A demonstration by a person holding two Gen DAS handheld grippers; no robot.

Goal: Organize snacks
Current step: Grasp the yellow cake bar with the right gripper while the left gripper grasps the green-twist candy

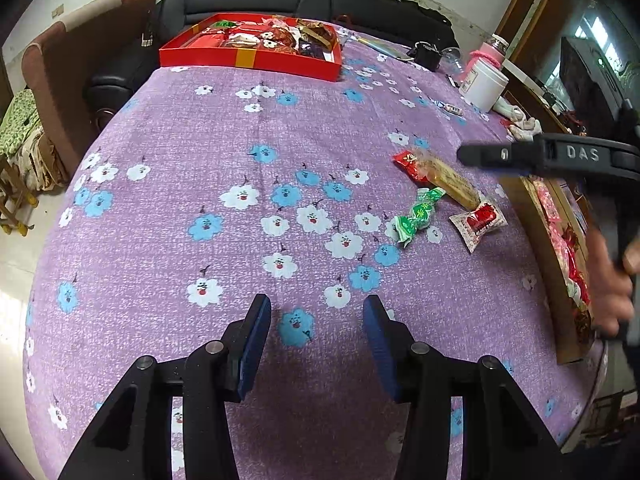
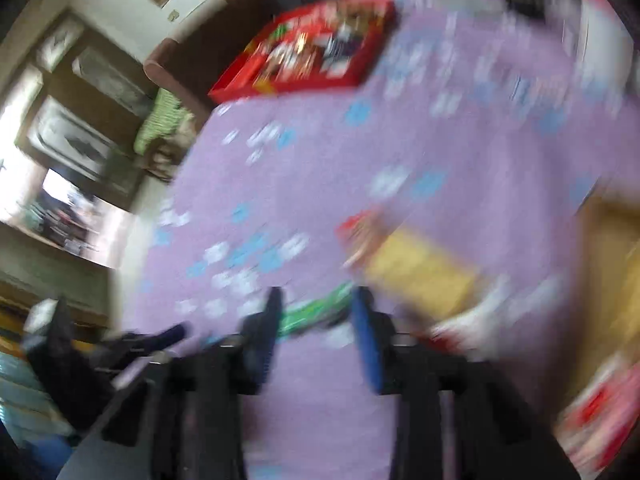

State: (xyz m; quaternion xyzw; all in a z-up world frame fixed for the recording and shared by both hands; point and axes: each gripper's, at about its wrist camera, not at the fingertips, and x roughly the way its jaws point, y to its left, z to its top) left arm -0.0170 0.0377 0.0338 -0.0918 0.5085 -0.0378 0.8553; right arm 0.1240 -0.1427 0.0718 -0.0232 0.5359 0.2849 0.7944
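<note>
My left gripper hangs open over the purple flowered tablecloth, with nothing between its blue pads. Right of it lie three snacks: a long yellow bar with a red end, a green wrapped candy and a red-and-white packet. My right gripper hovers just above them. Its own view is badly blurred: the right gripper stands open, with the green candy lying across the gap at its fingertips and the yellow bar just beyond. A red divided box of snacks sits at the far edge.
A brown open box of pink and red sweets lies along the right table edge, next to a person's hand. At the far right stand a white jar, a pink bottle and a black object. A black sofa sits behind.
</note>
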